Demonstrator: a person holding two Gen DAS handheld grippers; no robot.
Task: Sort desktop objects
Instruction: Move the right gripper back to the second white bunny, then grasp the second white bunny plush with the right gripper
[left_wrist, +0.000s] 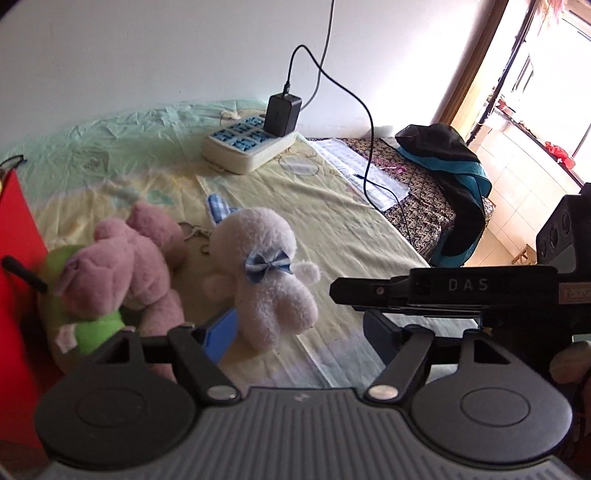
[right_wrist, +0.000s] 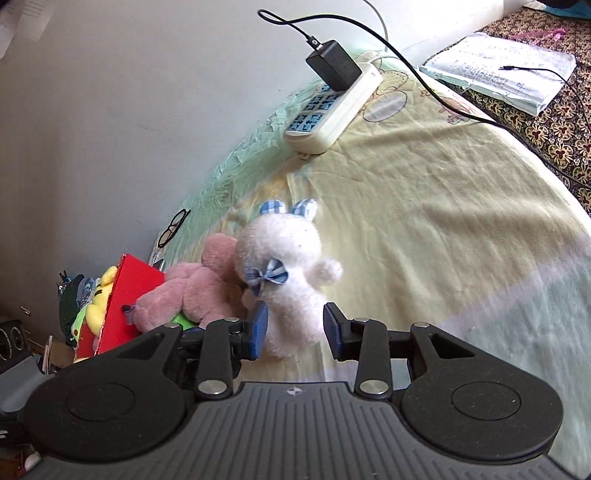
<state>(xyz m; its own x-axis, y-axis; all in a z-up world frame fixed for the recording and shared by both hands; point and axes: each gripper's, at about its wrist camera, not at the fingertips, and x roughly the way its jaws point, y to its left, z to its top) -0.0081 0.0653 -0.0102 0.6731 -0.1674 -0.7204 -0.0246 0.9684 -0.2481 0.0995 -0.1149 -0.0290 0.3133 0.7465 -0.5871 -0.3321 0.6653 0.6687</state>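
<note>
plush toys block left, cloth right free

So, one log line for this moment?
stage: pre-grasp | left gripper: open, by white plush rabbit | right gripper: open, jaws either side of rabbit, not pressing | pink plush: lying beside rabbit

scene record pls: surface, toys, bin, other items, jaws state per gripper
surface: yellow-green sheet
toys: white bunny beside pink plush, touching
bin: red box, left of toys
other: power strip with black adapter; glasses; papers
right gripper: jaws open around bunny's base
left gripper: jaws open, empty
</note>
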